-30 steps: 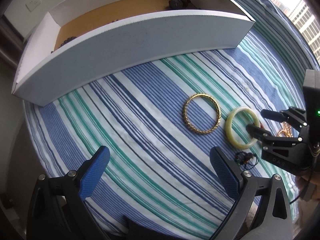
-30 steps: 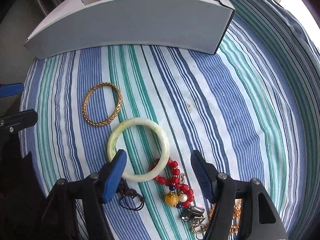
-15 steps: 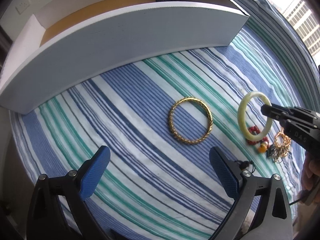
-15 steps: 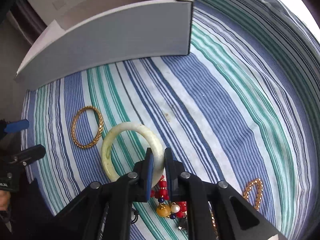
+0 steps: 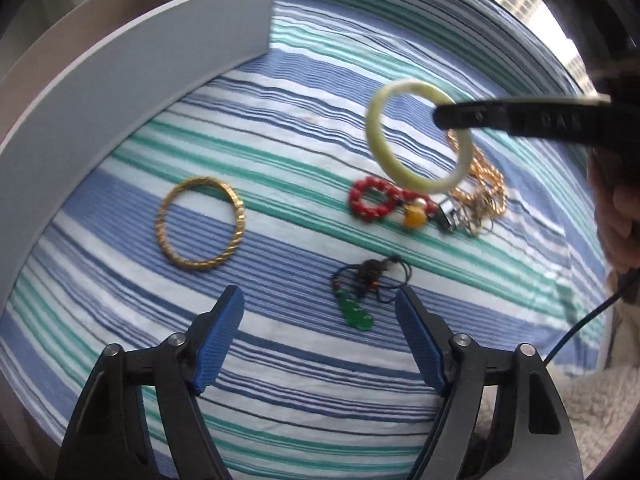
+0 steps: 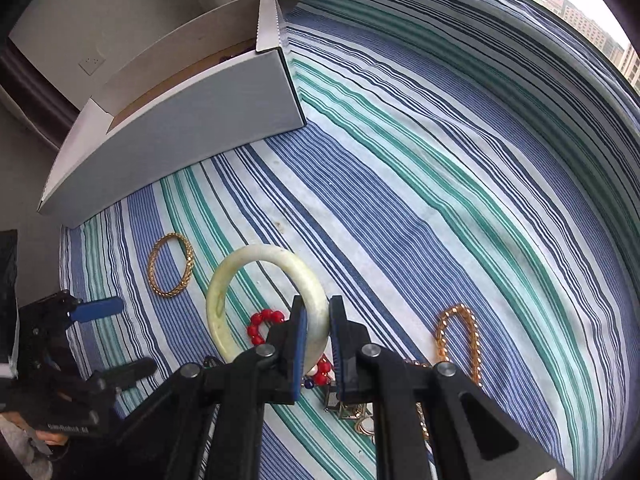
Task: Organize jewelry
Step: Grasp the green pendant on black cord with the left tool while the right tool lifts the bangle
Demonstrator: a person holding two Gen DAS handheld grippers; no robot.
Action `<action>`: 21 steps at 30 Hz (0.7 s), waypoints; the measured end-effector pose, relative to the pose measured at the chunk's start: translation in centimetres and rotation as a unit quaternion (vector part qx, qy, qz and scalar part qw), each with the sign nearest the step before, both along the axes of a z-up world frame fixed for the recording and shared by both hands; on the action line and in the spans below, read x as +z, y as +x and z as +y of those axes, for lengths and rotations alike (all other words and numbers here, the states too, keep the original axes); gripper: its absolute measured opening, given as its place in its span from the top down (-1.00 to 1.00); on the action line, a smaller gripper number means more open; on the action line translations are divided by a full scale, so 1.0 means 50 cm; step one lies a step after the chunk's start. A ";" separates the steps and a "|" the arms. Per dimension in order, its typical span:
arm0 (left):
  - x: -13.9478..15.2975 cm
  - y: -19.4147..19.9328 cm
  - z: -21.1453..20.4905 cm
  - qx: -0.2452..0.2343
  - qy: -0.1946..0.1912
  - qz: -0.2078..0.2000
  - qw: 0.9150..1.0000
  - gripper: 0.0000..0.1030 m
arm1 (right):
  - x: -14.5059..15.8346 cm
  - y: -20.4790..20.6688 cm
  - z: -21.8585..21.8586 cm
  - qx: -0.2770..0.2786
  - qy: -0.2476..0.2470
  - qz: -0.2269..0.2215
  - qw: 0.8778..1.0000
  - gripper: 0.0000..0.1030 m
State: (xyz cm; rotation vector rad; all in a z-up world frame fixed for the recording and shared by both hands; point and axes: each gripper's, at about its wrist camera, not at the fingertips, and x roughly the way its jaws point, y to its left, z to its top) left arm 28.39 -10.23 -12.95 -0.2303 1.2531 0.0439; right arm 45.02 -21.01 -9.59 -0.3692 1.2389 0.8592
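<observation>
My right gripper [image 6: 318, 328] is shut on the rim of a pale jade bangle [image 6: 272, 251], holding it tilted above the striped cloth. In the left wrist view the jade bangle [image 5: 420, 182] hangs from the right gripper [image 5: 442, 117] over a red bead bracelet [image 5: 372, 200]. My left gripper [image 5: 320, 320] points down at the cloth with its jaws closing. A green pendant on a black cord [image 5: 354, 308] lies just ahead between its fingers, and the pads do not touch it. A gold bangle [image 5: 239, 216] lies flat to the left.
A white open box [image 6: 180, 132] stands at the cloth's far left edge. A gold chain [image 6: 472, 328] and small metal pieces [image 5: 452, 216] lie in a heap under the jade bangle. A person's hand [image 5: 616, 216] is at the right edge.
The right gripper shut on the jade bangle and lifted it off the cloth. The left gripper swung right from the gold bangle to the green pendant, and its jaws narrowed.
</observation>
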 end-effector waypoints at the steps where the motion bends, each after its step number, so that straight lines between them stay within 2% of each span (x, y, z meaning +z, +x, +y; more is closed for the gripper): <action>1: -0.005 0.009 -0.018 -0.017 0.007 0.003 1.000 -0.42 | 0.002 -0.001 0.000 -0.001 0.000 -0.002 1.000 0.77; 4: -0.027 0.031 -0.039 -0.037 0.021 0.014 0.999 -0.41 | 0.015 0.002 -0.009 -0.006 0.003 -0.007 1.000 0.77; 6: -0.044 0.040 -0.040 -0.041 0.021 0.025 0.999 -0.31 | 0.025 0.003 -0.018 -0.011 0.007 -0.008 1.000 0.77; 9: -0.064 0.048 -0.052 -0.053 0.020 0.034 0.998 0.21 | 0.031 0.003 -0.024 -0.017 0.012 -0.008 1.000 0.77; 10: -0.069 0.048 -0.053 -0.053 0.017 0.037 0.998 0.54 | 0.030 0.004 -0.020 -0.017 0.013 -0.008 1.000 0.77; 11: -0.073 0.047 -0.052 -0.051 0.012 0.036 0.998 0.79 | 0.030 0.003 -0.020 -0.018 0.013 -0.009 1.000 0.77; 13: -0.074 0.043 -0.042 -0.036 -0.011 0.024 0.999 0.86 | 0.030 0.002 -0.020 -0.019 0.014 -0.009 1.000 0.77; 14: -0.070 0.039 -0.034 -0.024 -0.021 0.017 0.999 1.00 | 0.030 0.002 -0.020 -0.020 0.014 -0.008 1.000 0.77; 18: -0.040 0.014 0.022 0.030 -0.069 -0.010 0.997 1.00 | 0.036 0.000 -0.018 -0.019 0.018 -0.011 1.000 0.77; 21: -0.021 -0.003 0.047 0.039 -0.070 -0.016 0.997 1.00 | 0.044 0.004 -0.019 -0.019 0.020 -0.014 1.000 0.77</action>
